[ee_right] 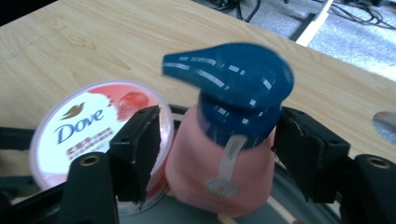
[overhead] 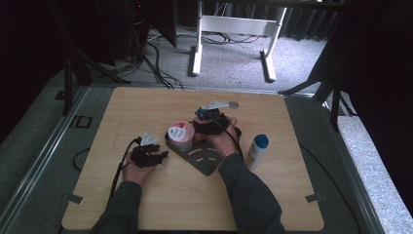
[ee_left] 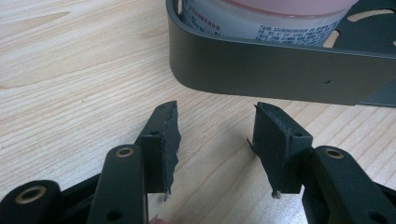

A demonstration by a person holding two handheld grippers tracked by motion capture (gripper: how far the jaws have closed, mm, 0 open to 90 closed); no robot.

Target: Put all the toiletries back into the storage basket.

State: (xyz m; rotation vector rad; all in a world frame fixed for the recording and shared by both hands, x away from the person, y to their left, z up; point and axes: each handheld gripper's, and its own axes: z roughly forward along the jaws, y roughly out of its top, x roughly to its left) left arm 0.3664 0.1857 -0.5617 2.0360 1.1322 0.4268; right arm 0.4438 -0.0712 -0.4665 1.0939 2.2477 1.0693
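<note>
A pink pump bottle (ee_right: 210, 168) with a dark blue pump head (ee_right: 233, 74) stands in the dark tray (overhead: 204, 160), next to a round Dove tub (ee_right: 79, 126) with a pink and white lid. My right gripper (ee_right: 217, 123) straddles the bottle's neck; its left pad stands clear of it and its right pad sits close beside the blue collar. In the high view this gripper (overhead: 207, 123) is just right of the tub (overhead: 181, 132). My left gripper (ee_left: 215, 116) rests low over the wood, open and empty, facing the tray's curved wall (ee_left: 280, 70). It is left of the tray (overhead: 155, 155).
A white bottle with a blue cap (overhead: 256, 150) stands on the table right of the tray, beside the right forearm. A round hole (overhead: 233, 104) sits near the table's far edge. White desk legs (overhead: 197, 48) and cables lie on the floor beyond.
</note>
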